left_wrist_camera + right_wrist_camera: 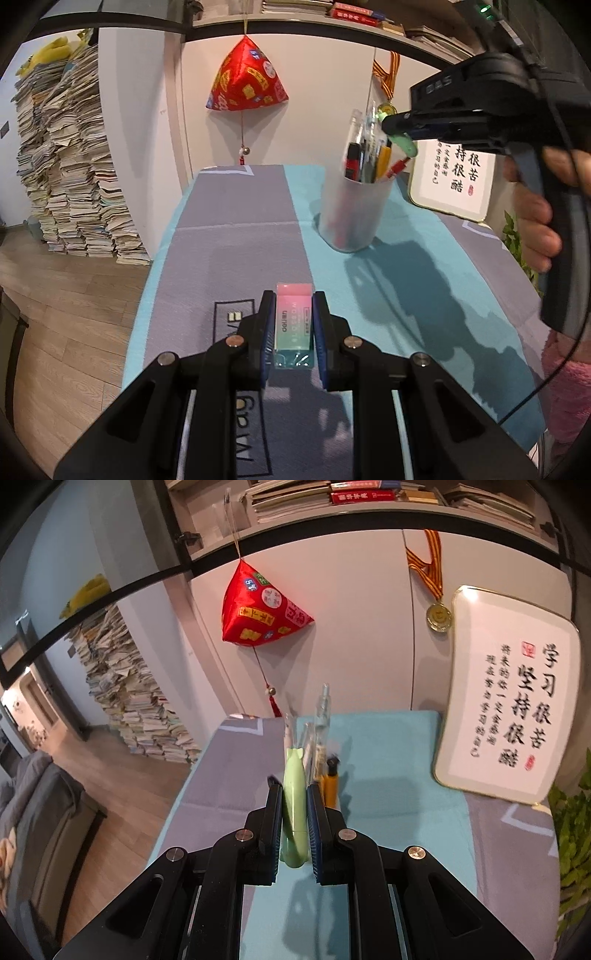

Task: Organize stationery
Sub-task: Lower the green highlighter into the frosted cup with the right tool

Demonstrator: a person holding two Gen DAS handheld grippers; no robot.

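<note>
My left gripper [294, 310] is shut on a pink-and-teal eraser [293, 323], held just above the grey-and-teal mat [236, 236]. A frosted pen cup [352, 210] with several pens stands further back on the mat. In the left wrist view my right gripper [397, 127] hovers over the cup's right rim with a pale green item [406, 144] pinched in it. The right wrist view shows that gripper [294, 788] shut on the pale green pen-like item [294, 805], with the tops of the cup's pens [323, 738] just beyond its fingertips. The cup's body is hidden there.
A framed calligraphy board [509, 709] leans on the wall at the back right. A red hanging ornament [246, 79] and a medal [439, 616] hang behind the table. Stacked papers [70, 162] tower on the floor at the left, and green leaves [572, 834] stand beside the table's right edge.
</note>
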